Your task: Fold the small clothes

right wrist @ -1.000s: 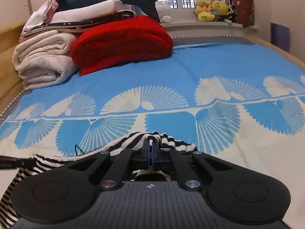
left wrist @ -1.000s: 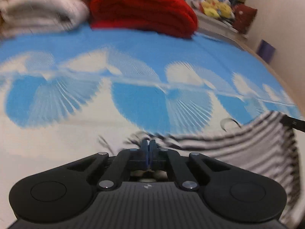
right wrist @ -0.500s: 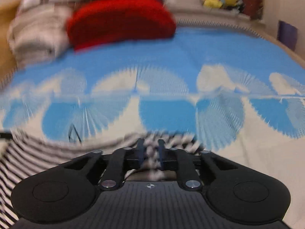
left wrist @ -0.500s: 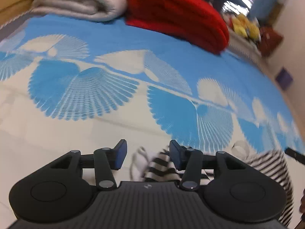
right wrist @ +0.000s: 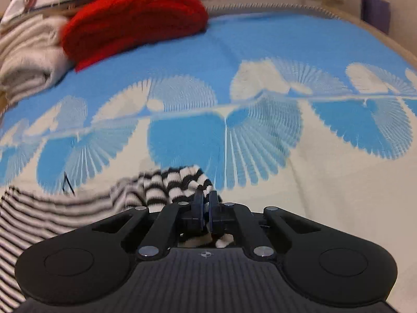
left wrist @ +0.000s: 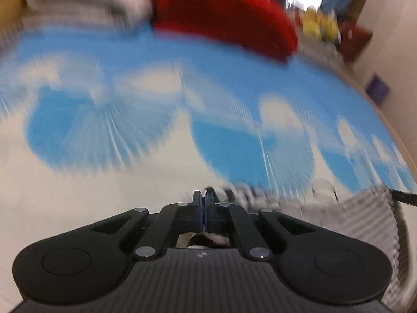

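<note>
A knitted garment (right wrist: 166, 182) with narrow black-and-white stripes lies rumpled on the bed (right wrist: 325, 182), whose woven cover carries blue and cream fan shapes. The right tool (right wrist: 205, 207) has just closed, pinching a bunched ridge of the stripes. The left tool (left wrist: 203, 208) has also just closed, pressed together at the garment's opposite edge; blur hides whether cloth is caught. Beyond the garment sits a plump folded red blanket (right wrist: 135, 18).

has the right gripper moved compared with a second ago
Yes. The right gripper has tipped down toward the bed: the red blanket now sits higher in its view, and the window above has gone. Its jaws pinch the striped garment.
</note>
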Demonstrator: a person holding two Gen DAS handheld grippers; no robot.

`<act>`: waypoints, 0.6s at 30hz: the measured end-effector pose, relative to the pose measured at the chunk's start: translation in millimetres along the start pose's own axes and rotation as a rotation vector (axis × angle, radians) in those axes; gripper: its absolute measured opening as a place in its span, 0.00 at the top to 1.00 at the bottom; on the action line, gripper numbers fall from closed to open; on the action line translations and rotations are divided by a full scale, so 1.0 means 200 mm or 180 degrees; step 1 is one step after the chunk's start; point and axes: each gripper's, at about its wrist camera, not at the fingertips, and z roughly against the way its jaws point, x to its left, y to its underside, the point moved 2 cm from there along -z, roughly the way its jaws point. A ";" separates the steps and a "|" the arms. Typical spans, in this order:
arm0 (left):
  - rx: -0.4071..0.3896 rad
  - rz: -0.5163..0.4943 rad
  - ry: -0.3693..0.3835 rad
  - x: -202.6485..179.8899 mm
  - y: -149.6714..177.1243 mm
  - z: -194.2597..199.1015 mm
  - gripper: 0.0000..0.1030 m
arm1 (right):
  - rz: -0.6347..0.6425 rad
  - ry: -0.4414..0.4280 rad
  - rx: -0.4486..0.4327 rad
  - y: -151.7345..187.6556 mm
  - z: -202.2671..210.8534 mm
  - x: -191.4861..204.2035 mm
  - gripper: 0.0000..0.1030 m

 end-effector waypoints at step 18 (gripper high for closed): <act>0.0923 -0.0176 -0.0339 0.03 0.16 0.10 0.57 | -0.0189 0.0384 0.0428 0.04 0.05 -0.08 0.73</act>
